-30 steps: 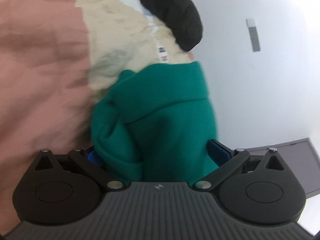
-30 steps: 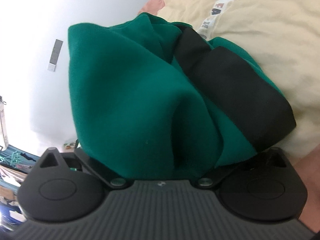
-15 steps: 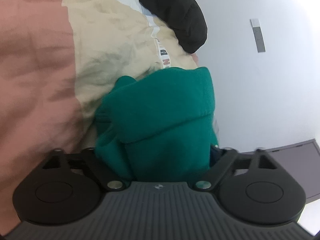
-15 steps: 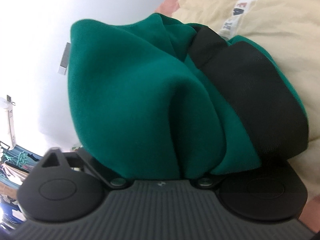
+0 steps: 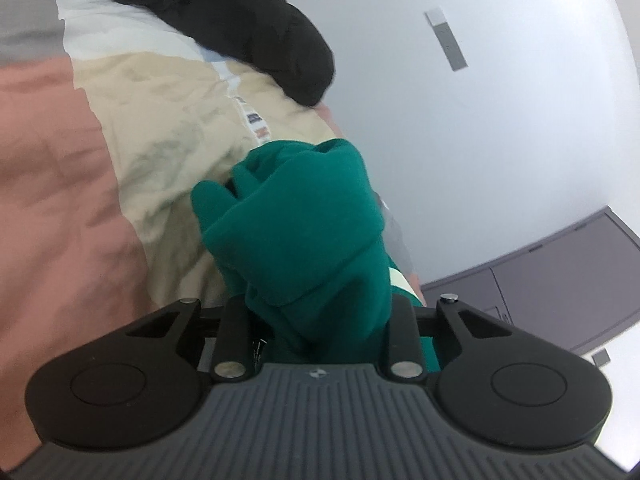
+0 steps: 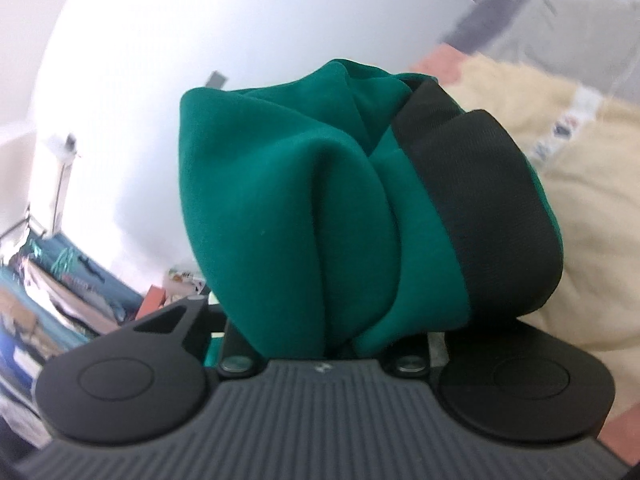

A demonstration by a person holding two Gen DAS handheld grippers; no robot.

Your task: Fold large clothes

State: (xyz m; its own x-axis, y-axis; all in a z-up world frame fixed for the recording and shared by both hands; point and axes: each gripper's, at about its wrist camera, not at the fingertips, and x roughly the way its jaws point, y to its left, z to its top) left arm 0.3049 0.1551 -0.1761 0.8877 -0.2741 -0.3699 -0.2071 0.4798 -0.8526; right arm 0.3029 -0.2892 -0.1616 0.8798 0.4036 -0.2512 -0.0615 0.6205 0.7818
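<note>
A large green garment (image 5: 304, 224) with a black band (image 6: 480, 200) is bunched up and held by both grippers above the bed. In the left wrist view my left gripper (image 5: 320, 316) is shut on a thick fold of the green cloth, which hides the fingertips. In the right wrist view my right gripper (image 6: 332, 336) is shut on another bunch of the green garment (image 6: 288, 208), next to the black band. The cloth fills the middle of both views.
Below lies a bed with a cream cover (image 5: 172, 136) and a pink blanket (image 5: 52, 184). A black garment (image 5: 248, 20) lies at the bed's far end. A white wall (image 5: 480, 140) and a grey cabinet (image 5: 552, 280) stand to the right. Clutter (image 6: 52, 280) shows at the left in the right wrist view.
Both grippers have lifted and tilted up with the green garment; more wall shows in each view. The left gripper's jaws have closed in tighter on the cloth.
</note>
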